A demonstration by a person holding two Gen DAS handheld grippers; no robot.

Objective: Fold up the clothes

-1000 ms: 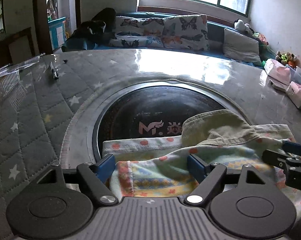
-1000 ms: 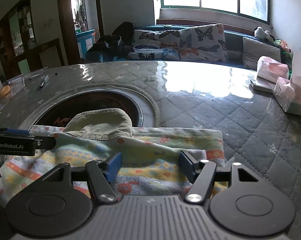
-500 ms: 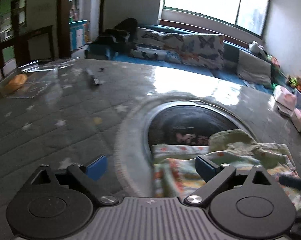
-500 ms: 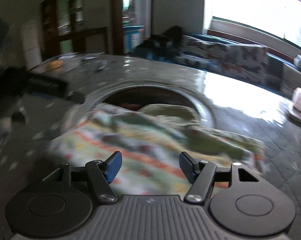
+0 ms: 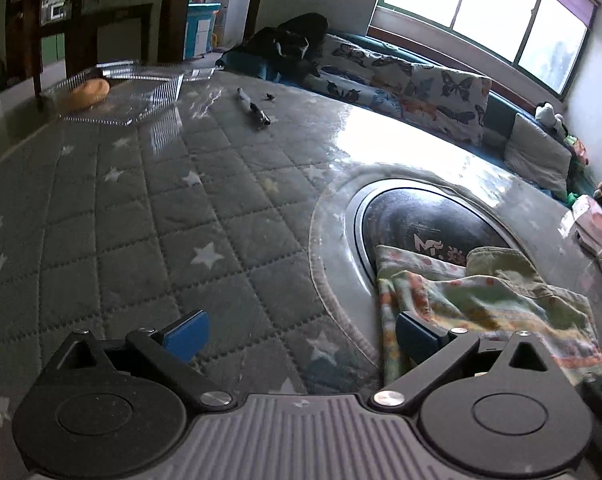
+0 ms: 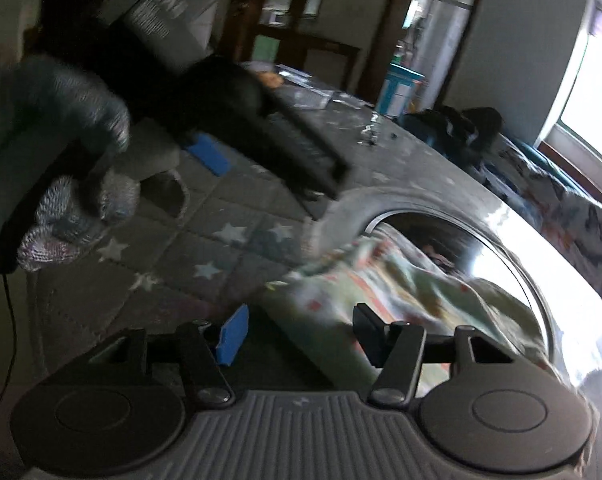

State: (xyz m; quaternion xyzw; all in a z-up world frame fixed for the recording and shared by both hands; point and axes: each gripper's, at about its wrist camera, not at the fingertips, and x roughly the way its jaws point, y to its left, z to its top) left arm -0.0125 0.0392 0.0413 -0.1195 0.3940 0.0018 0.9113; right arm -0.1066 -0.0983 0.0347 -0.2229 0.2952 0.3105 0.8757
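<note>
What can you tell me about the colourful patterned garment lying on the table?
The garment is soft printed cloth, pale green and cream with orange and yellow bands and small red spots. A plain olive-green part humps up at its far side. It lies crumpled, partly folded, on the quilted table cover, its far edge over the dark round panel. The left gripper stands open beside it, one finger at its near-left edge; touch is unclear.

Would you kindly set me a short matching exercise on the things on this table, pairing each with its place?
Things:
1. bread roll
2. pen
3. patterned garment
4. left tongs

Places:
a. on the quilted cover, far side
b. partly over the round dark inset
c. in a clear plastic tray
d. open above the cover, left of the garment

Pairs: 1-c, 2-a, 3-b, 4-d
</note>
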